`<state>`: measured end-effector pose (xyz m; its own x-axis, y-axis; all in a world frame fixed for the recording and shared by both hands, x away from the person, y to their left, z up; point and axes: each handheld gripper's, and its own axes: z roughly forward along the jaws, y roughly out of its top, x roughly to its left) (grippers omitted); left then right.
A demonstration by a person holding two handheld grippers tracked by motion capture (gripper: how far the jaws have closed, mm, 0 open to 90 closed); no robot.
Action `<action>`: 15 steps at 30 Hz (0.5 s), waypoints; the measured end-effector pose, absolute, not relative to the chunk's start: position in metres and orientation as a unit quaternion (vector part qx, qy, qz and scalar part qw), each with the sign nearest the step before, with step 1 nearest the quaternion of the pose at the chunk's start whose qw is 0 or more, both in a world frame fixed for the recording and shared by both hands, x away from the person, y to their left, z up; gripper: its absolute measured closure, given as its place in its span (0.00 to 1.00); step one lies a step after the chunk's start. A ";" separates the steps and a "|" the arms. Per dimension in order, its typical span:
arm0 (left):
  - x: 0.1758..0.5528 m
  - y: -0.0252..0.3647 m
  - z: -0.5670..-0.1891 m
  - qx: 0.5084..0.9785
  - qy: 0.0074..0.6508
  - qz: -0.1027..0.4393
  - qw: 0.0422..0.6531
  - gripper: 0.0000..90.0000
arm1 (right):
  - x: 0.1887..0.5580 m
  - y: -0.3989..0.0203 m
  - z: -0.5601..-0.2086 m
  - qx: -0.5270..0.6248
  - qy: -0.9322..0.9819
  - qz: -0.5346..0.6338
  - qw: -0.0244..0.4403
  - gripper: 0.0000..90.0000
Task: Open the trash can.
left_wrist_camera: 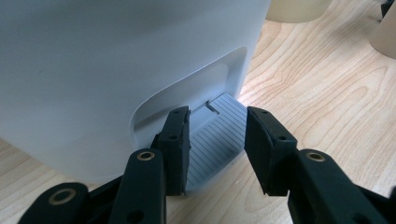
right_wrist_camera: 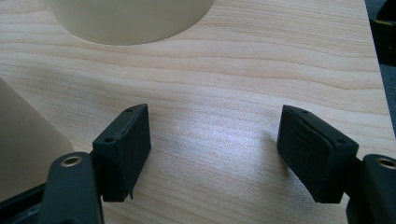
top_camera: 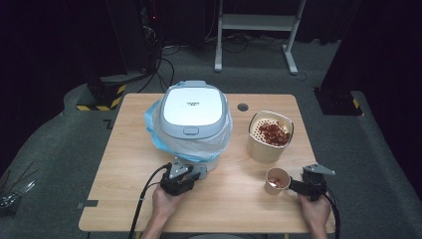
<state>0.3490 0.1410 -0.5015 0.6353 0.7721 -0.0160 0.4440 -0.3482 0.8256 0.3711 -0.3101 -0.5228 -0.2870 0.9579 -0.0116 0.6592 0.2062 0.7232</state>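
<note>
Ribbed grey pedal (left_wrist_camera: 215, 140) juts from white bin's (top_camera: 191, 124) base, lid closed.

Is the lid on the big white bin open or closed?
Closed. The bin's lid lies flat over the blue bag's rim, seen from above.

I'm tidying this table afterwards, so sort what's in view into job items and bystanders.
In the job:
- white lidded bin with blue liner
- its grey ribbed foot pedal, between the left gripper's jaws
- small brown paper cup by the right gripper

Lying about:
- cream perforated bucket of red pieces
- white metal stand on the floor
</note>
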 end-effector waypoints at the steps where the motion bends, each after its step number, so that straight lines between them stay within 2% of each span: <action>1: 0.350 0.141 -0.502 0.798 0.380 0.194 0.425 0.67 | 0.371 -0.310 -0.523 0.547 0.739 0.312 0.239 0.29; 15: 0.353 0.138 -0.505 0.802 0.379 0.199 0.417 0.67 | 0.371 -0.310 -0.523 0.547 0.739 0.312 0.239 0.29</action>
